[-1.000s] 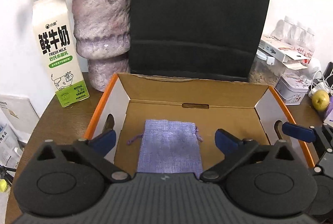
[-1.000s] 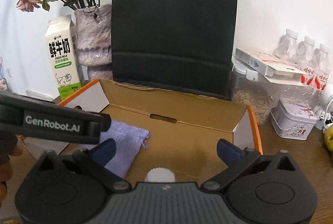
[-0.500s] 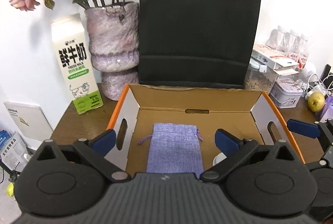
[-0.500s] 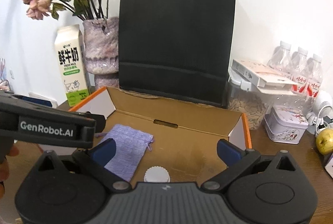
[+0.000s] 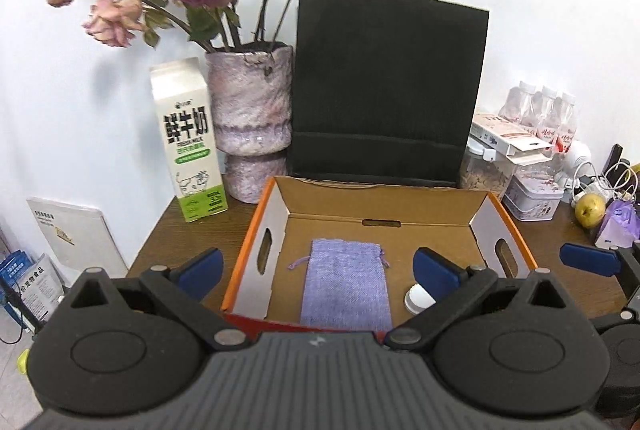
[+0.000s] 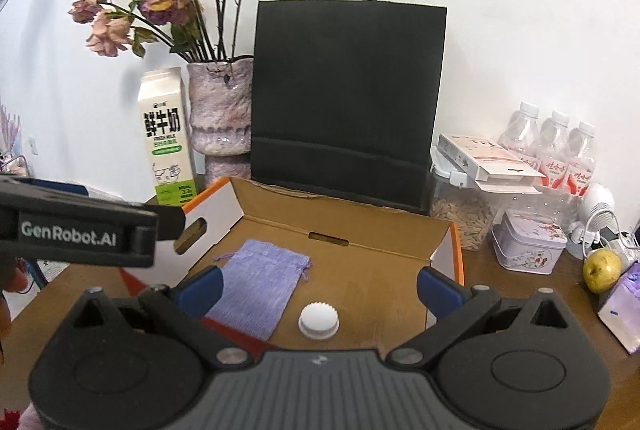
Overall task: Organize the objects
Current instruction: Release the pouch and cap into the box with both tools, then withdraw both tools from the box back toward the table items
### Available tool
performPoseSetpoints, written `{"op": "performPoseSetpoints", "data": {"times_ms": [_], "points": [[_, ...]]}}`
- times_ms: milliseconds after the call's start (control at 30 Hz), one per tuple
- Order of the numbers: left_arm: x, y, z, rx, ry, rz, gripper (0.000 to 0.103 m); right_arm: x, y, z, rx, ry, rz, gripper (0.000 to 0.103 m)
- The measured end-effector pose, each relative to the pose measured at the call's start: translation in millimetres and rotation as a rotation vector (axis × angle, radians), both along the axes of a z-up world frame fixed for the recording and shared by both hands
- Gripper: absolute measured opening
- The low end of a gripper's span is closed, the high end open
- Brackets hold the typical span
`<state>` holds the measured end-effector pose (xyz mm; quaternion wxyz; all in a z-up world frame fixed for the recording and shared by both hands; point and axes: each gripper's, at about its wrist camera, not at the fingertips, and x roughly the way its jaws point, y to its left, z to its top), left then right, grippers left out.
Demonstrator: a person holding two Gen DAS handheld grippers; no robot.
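Note:
An open cardboard box (image 5: pixel 380 200) with orange edges sits on the wooden table; it also shows in the right wrist view (image 6: pixel 344 222). Inside lie a flat lilac drawstring pouch (image 5: pixel 344 284), also in the right wrist view (image 6: pixel 260 286), and a white ribbed cap (image 6: pixel 319 320), partly hidden in the left wrist view (image 5: pixel 416 300). My left gripper (image 5: pixel 318 272) is open and empty, above the box's near side. My right gripper (image 6: pixel 318 288) is open and empty, held above the box to the left gripper's right.
Behind the box stand a black paper bag (image 5: pixel 388 94), a purple vase of dried roses (image 5: pixel 250 114) and a milk carton (image 5: pixel 188 142). To the right are a seed jar (image 6: pixel 464 214), a tin (image 6: pixel 528 248), water bottles (image 6: pixel 556 146) and a pear (image 6: pixel 602 270).
Both grippers have pulled back and risen away from the box, so more of the wall, flowers and table shows. Both stay open; the pouch and cap have not moved.

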<state>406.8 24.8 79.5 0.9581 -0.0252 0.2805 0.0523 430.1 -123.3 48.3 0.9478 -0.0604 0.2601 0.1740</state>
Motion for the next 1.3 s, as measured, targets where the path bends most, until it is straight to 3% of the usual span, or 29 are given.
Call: {"op": "performPoseSetpoints", "data": {"times_ms": [467,1300], "points": [[-64,6,16,0.016,-0.035,0.008,0.103,-61,-4,23,0.003,-0.016,-0.01,0.103],[-183,-1,14,0.061,-0.09,0.023,0.103,-174,-34,34,0.032,-0.055,-0.02,0.103]]}}
